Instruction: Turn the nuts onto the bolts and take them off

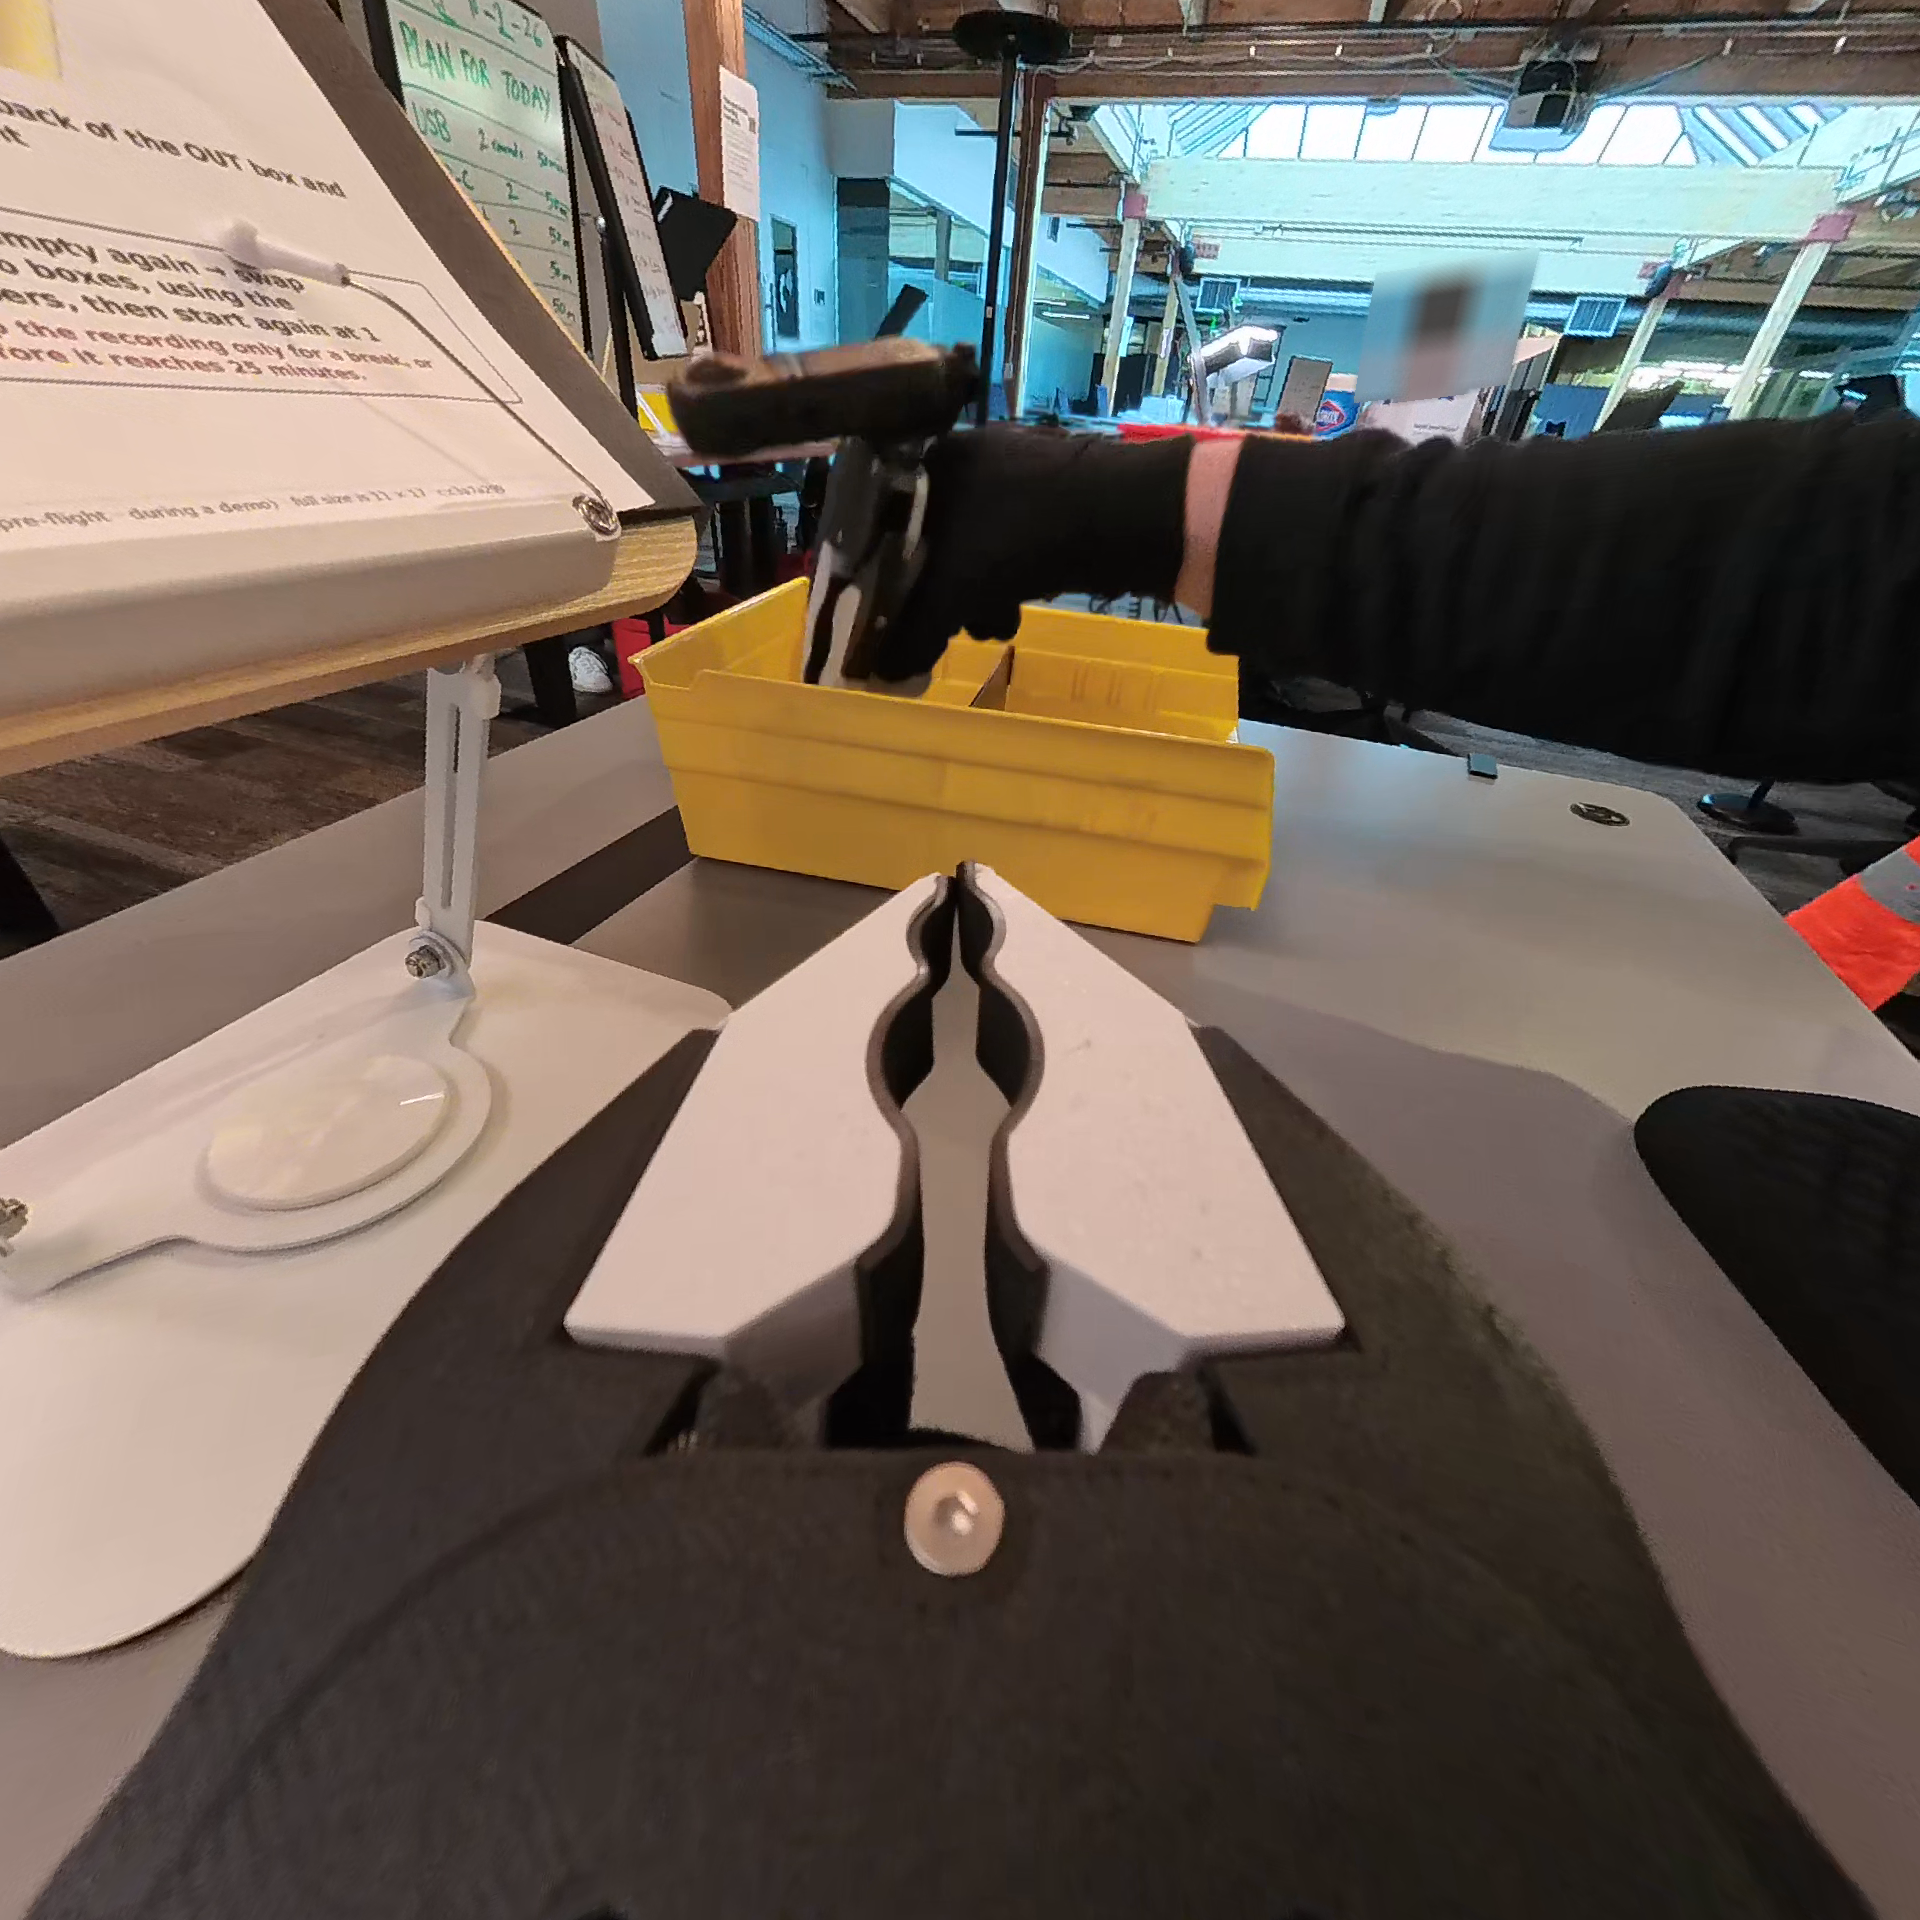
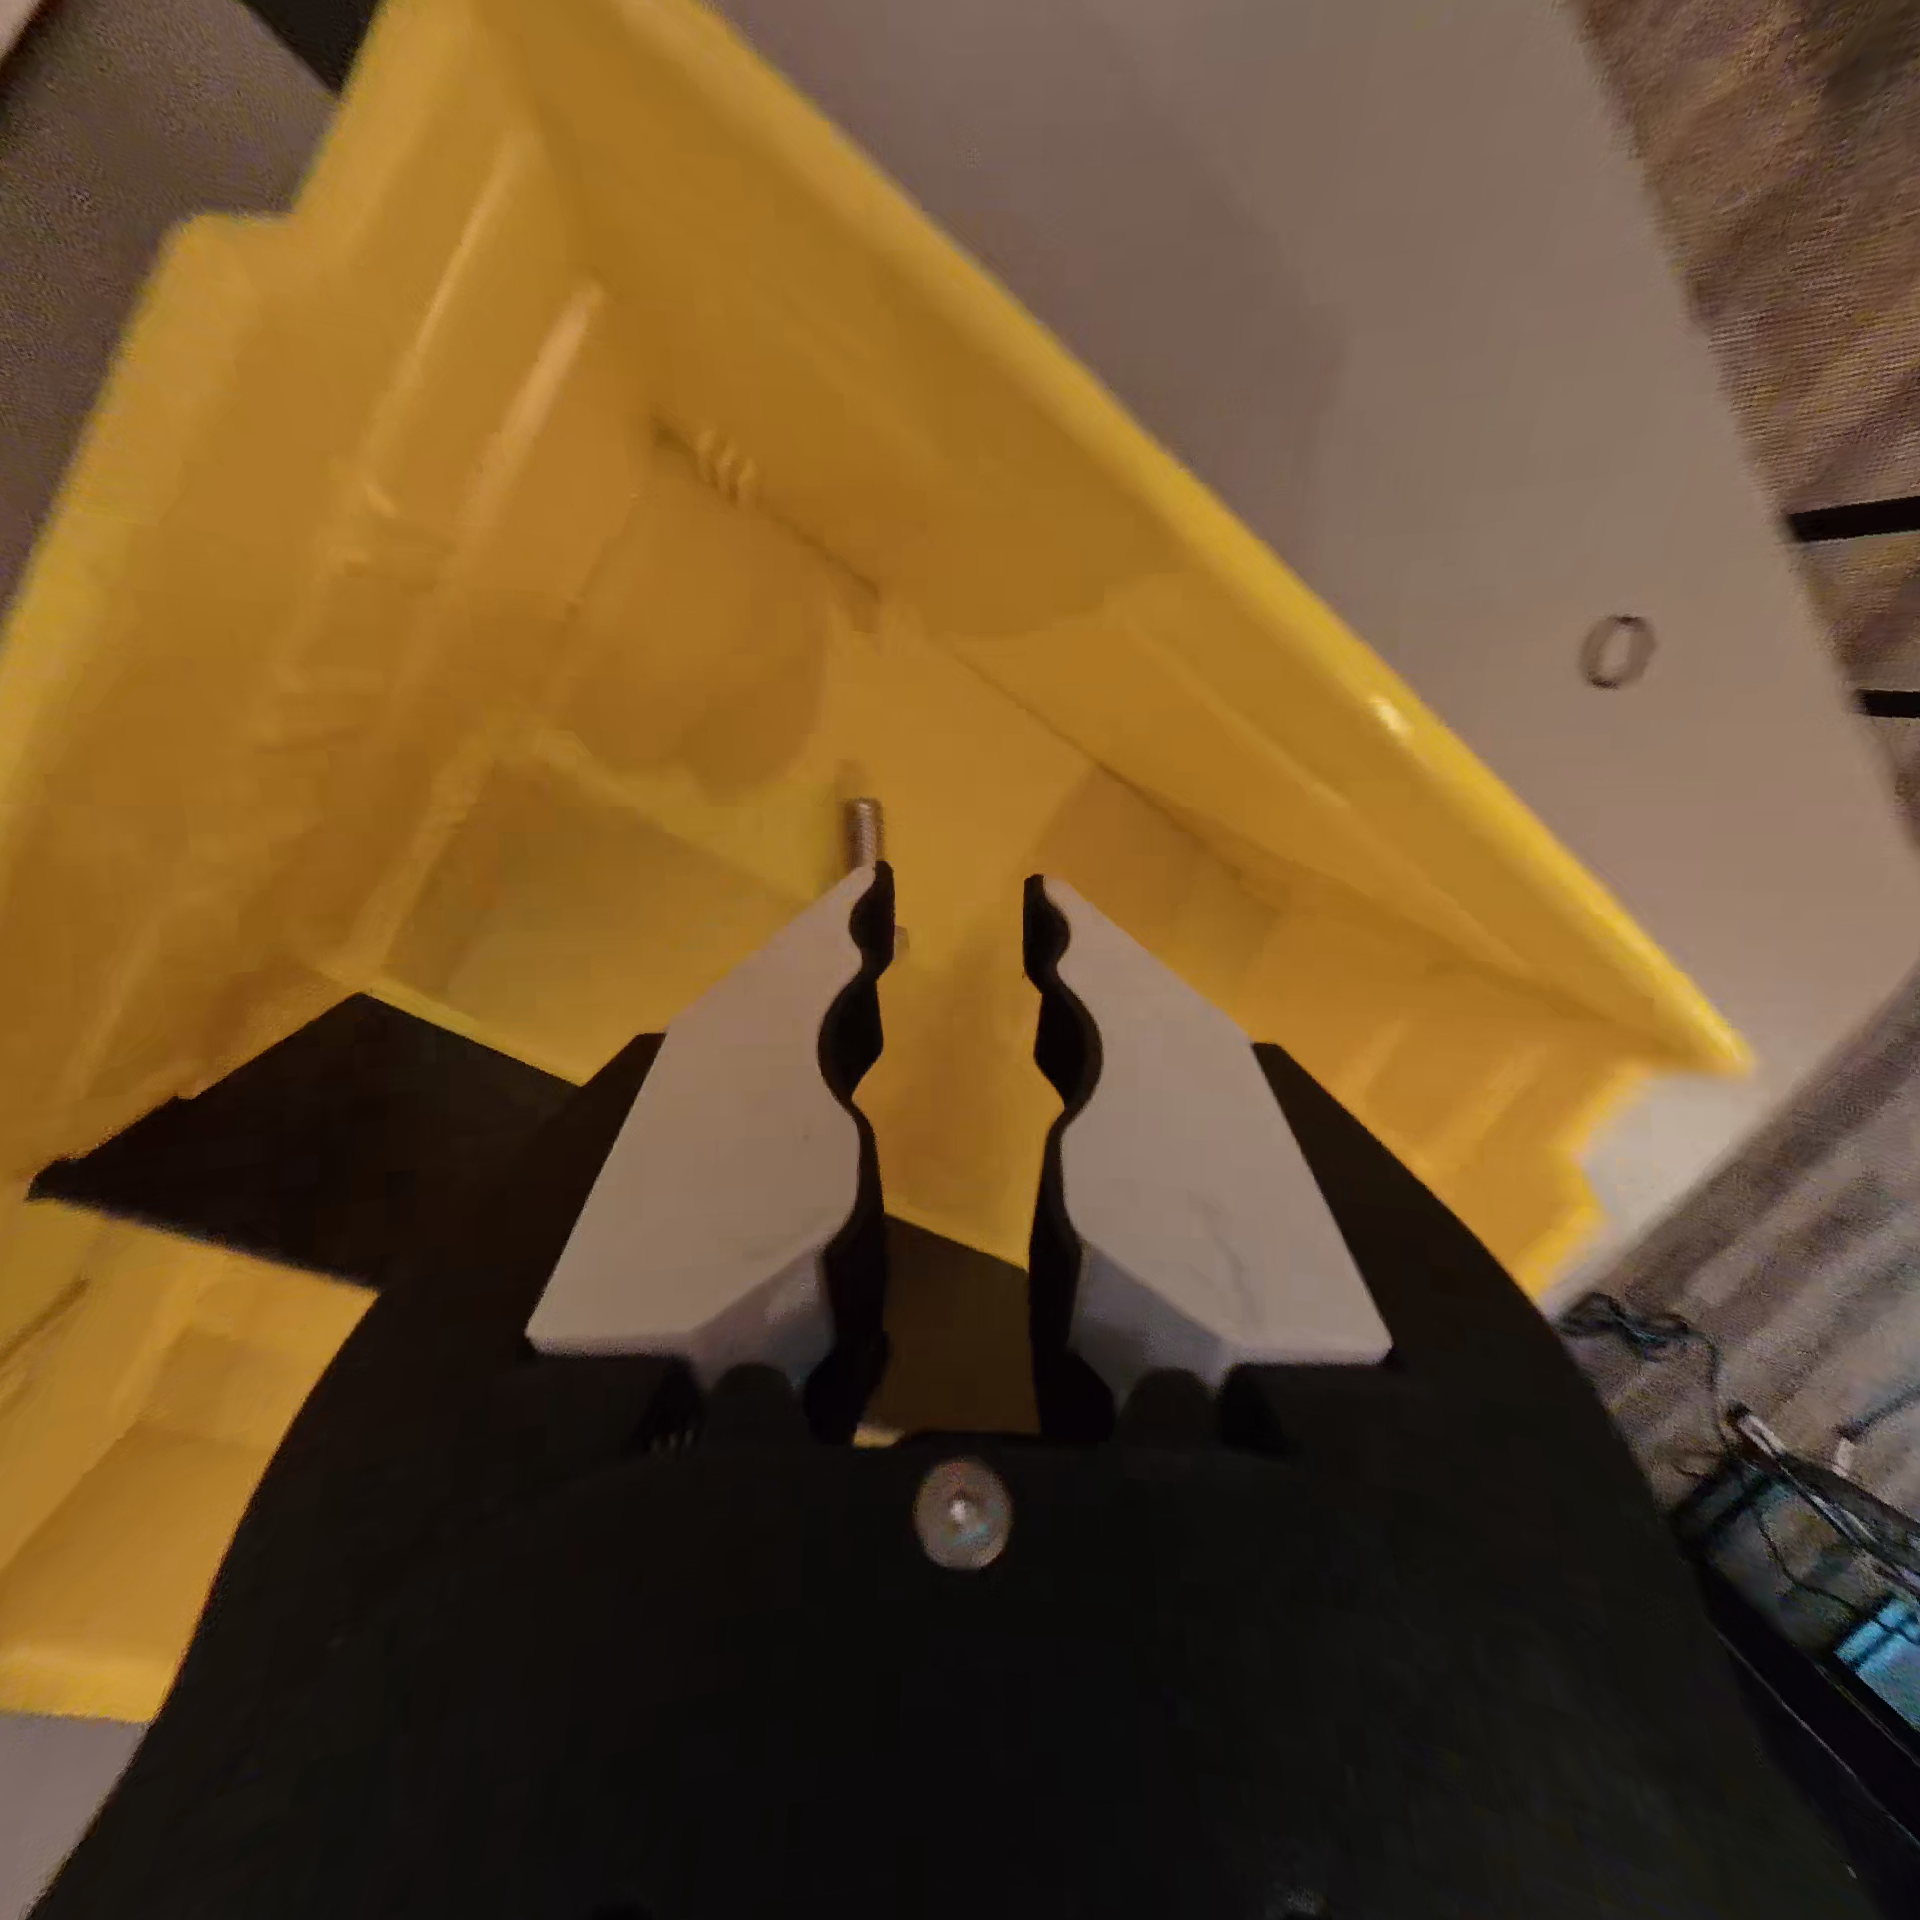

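A yellow bin (image 1: pixel 966 800) stands on the grey table (image 1: pixel 1455 935). My left gripper (image 1: pixel 958 881) is shut and empty, low over the table in front of the bin. My right gripper (image 2: pixel 956 883) is open and points down into the bin (image 2: pixel 644 644). A small silver bolt (image 2: pixel 862 831) lies on the bin floor just beyond the left fingertip, not between the fingers. In the left wrist view the right gripper (image 1: pixel 852 623) reaches into the bin's left compartment, held by a black-gloved hand (image 1: pixel 1039 530). No nut shows.
A white document stand (image 1: pixel 312 1091) with a printed sheet stands at the left of the table. A black pad (image 1: pixel 1797 1226) lies at the right. An orange vest (image 1: pixel 1860 925) shows at the right edge. A small ring-shaped fitting (image 2: pixel 1616 649) sits in the table beyond the bin. The tips of one gripper are about 35 cm away from the tips of the other.
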